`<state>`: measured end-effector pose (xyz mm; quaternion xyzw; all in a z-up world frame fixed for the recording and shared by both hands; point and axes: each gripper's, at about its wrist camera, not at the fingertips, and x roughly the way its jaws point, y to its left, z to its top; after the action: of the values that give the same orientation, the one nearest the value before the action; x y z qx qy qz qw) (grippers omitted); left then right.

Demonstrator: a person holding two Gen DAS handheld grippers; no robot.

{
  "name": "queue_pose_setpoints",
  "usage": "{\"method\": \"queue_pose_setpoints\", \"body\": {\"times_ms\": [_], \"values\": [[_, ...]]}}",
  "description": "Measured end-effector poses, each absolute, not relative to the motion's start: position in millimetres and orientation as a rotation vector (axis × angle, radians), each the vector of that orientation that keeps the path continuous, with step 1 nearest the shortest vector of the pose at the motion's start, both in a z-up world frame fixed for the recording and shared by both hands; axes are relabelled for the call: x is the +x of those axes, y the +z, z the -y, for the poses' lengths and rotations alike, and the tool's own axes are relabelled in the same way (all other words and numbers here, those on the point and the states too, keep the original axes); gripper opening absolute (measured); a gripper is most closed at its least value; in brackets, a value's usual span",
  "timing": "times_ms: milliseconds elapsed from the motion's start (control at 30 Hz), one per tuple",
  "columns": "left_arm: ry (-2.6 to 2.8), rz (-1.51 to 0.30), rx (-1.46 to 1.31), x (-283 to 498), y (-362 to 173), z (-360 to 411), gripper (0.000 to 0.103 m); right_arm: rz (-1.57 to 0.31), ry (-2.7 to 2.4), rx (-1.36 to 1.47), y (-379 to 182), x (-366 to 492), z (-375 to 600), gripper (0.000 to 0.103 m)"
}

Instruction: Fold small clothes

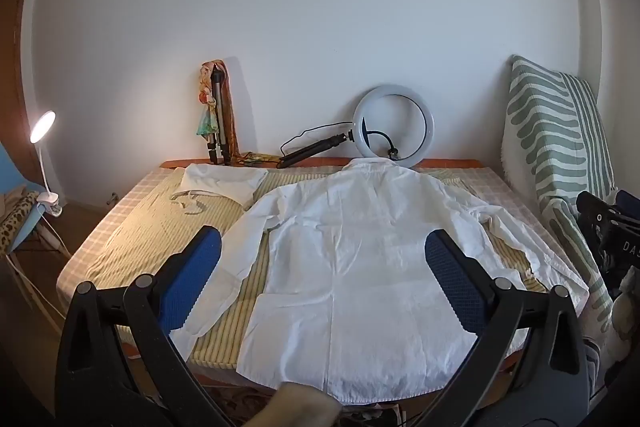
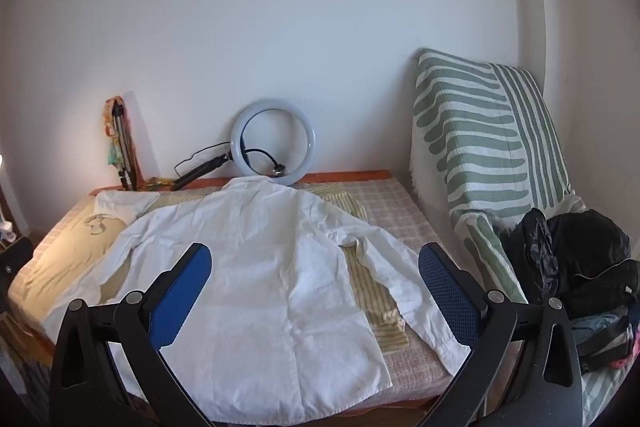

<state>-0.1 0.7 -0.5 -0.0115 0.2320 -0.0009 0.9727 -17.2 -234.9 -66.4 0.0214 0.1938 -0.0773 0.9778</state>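
Observation:
A white long-sleeved shirt [image 1: 352, 267] lies flat, back side up, on a low table [image 1: 132, 239] covered with checked and striped cloth; its collar points to the far wall and both sleeves spread outwards. The same shirt [image 2: 256, 283] fills the middle of the right wrist view. My left gripper [image 1: 324, 247] hovers above the shirt's lower half, open, its blue pads wide apart with nothing between them. My right gripper [image 2: 316, 259] also stands open over the shirt's right side, near the right sleeve [image 2: 404, 291], touching nothing.
A second white garment [image 1: 224, 179] lies folded at the table's far left. A ring light [image 1: 394, 125] and a tripod [image 1: 218, 115] lean on the back wall. A green-striped cushion [image 2: 480, 143] and dark bags [image 2: 580, 259] stand at the right; a lit clip lamp [image 1: 42, 127] at the left.

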Motion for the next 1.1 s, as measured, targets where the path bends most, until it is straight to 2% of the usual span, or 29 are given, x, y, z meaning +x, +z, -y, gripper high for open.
{"method": "queue_pose_setpoints", "body": {"times_ms": [1100], "values": [[0.025, -0.437, -0.01, -13, 3, -13, 0.103, -0.362, -0.173, 0.022, -66, -21, 218, 0.103]]}}
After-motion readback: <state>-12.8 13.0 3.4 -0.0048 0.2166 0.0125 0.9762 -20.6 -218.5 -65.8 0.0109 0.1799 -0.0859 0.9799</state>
